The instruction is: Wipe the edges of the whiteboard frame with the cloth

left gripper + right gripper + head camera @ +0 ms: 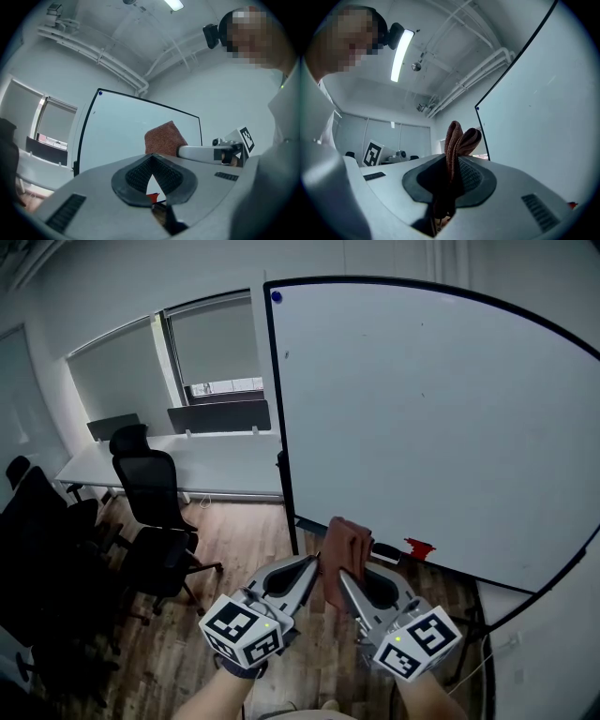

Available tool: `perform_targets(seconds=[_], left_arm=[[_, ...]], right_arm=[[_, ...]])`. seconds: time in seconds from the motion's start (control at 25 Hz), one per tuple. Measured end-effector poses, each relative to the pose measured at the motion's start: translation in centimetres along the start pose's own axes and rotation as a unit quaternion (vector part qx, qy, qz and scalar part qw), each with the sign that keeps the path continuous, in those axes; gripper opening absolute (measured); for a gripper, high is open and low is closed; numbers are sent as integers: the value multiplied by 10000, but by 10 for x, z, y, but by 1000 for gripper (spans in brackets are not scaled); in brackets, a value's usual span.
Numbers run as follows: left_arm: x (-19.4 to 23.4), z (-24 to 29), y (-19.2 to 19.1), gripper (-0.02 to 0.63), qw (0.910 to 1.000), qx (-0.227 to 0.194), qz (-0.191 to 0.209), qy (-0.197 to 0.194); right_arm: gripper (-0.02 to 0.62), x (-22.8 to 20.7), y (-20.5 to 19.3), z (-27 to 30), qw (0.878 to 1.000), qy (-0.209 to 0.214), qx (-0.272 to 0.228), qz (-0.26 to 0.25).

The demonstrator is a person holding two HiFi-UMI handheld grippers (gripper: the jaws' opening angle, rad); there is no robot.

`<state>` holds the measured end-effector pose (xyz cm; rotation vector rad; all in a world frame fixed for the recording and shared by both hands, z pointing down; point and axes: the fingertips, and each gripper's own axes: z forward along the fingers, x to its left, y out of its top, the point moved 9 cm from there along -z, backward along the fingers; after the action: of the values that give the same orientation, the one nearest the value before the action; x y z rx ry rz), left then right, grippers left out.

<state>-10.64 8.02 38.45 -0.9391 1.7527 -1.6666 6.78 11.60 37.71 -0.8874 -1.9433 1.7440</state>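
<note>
A large whiteboard point(431, 427) with a thin black frame point(281, 446) stands upright in front of me. My right gripper point(342, 575) is shut on a folded reddish-brown cloth point(347, 545), held just below the board's lower left corner. In the right gripper view the cloth point(457, 136) sticks up from between the shut jaws of my right gripper point(452, 161). My left gripper point(314, 562) sits close beside it on the left, its jaws shut with nothing between them. The left gripper view looks past my left gripper point(152, 159) to the cloth point(161, 138) and the board point(136, 126).
A blue magnet point(276, 297) sits at the board's top left corner and a small red object point(418, 547) on its lower edge. Black office chairs point(150, 484) and a long white desk point(206, 460) stand to the left on a wooden floor point(234, 540).
</note>
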Motion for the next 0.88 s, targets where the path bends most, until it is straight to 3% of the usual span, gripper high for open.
perform_targets(seconds=[0.52, 0.88], left_arm=[[9, 48, 30, 9, 9995, -188, 252, 9], [94, 104, 55, 9, 9984, -374, 403, 88]], right_arm=[[55, -40, 36, 8, 9985, 98, -188, -505], [55, -91, 51, 102, 9969, -17, -264, -747]])
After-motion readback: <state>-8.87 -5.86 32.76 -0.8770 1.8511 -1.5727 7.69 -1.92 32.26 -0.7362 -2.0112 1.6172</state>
